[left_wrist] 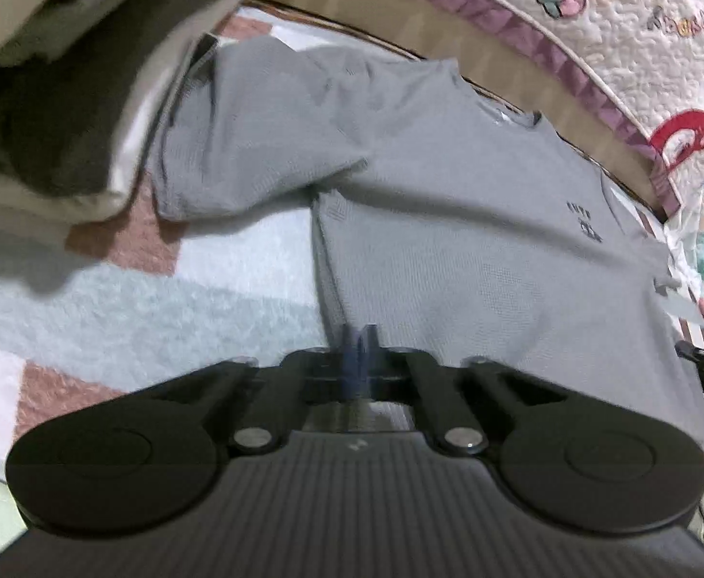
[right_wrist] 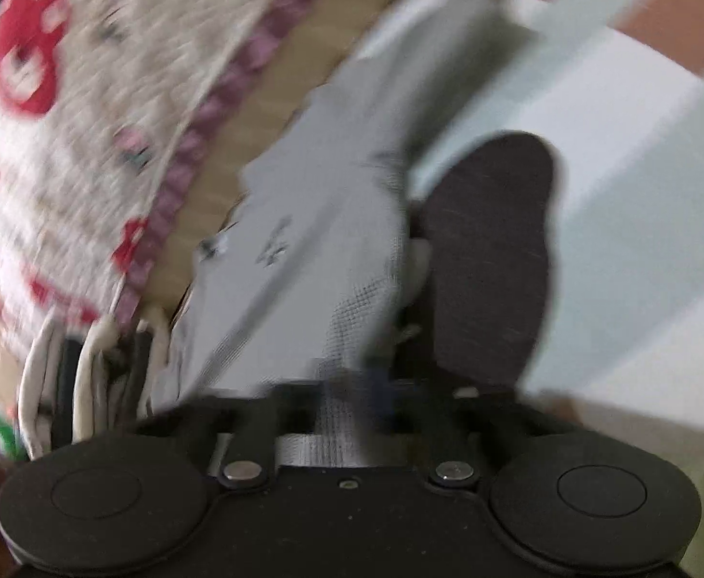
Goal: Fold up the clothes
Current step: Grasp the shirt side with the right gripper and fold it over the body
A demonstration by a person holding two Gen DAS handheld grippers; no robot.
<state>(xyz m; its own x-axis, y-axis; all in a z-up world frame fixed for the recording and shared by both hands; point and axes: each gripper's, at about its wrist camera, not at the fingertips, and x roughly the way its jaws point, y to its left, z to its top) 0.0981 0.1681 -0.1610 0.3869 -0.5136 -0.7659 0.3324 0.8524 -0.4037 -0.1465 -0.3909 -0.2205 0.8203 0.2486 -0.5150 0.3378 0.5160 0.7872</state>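
Patchwork bedding (left_wrist: 125,298) in pink, white and pale blue serves as the work surface, with a quilted cover (left_wrist: 607,14) behind.

Left wrist view: grey T-shirt (left_wrist: 448,221) lies spread, one sleeve out flat, body unfolded. A pile of clothes (left_wrist: 53,111) sits just beside that sleeve. Left gripper (left_wrist: 359,337) is clenched at the shirt's bottom hem, apparently pinching it.

Right wrist view, blurred: right gripper (right_wrist: 366,380) is closed on a bunched-up part of the shirt, lifted off the bedding.

Assessment: fold in progress on this shirt; no completed crease is visible.
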